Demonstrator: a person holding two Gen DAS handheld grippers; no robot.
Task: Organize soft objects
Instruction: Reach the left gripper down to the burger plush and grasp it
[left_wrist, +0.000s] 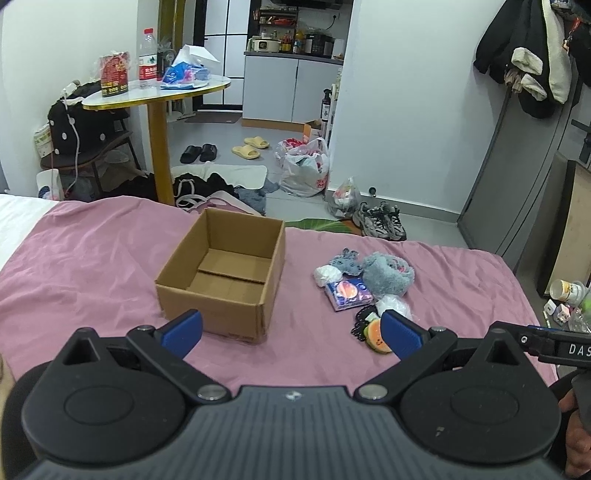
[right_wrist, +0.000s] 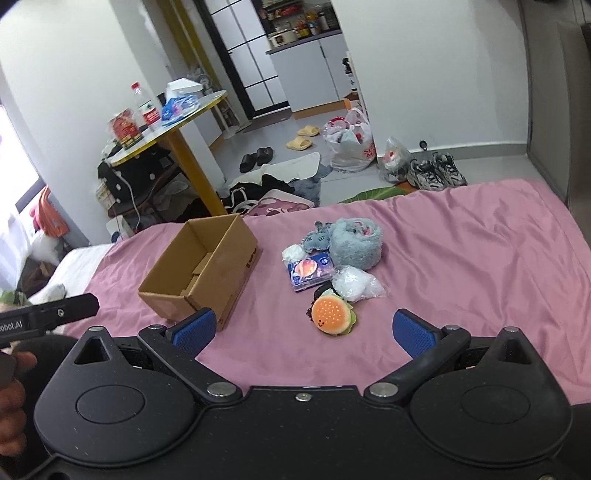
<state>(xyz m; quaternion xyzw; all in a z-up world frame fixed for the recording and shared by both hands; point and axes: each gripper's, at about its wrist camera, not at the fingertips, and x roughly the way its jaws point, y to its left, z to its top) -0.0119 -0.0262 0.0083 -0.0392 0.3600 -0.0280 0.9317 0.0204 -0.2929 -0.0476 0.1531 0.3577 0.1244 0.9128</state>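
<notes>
Two grippers hover over a pink bed (left_wrist: 92, 251) holding an open cardboard box (left_wrist: 225, 273) and a pile of soft toys.

Only the right wrist view shows the burger toy's (right_wrist: 333, 316) smiling orange face whole. Beside it lie a grey fluffy roll (right_wrist: 356, 242) and a blue packet (right_wrist: 309, 272). The left gripper (left_wrist: 291, 332) and right gripper (right_wrist: 304, 328) are spread wide, holding nothing.

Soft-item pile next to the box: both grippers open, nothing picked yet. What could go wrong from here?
1. The pile is tight: the burger plush touches a black item under it and the clear bag, so a grab may drag neighbours along.
2. The cardboard box sits loose on the wrinkled pink sheet; a bump from the left gripper could shift it.
3. The bag looks slippery and may slip from the right gripper.
</notes>
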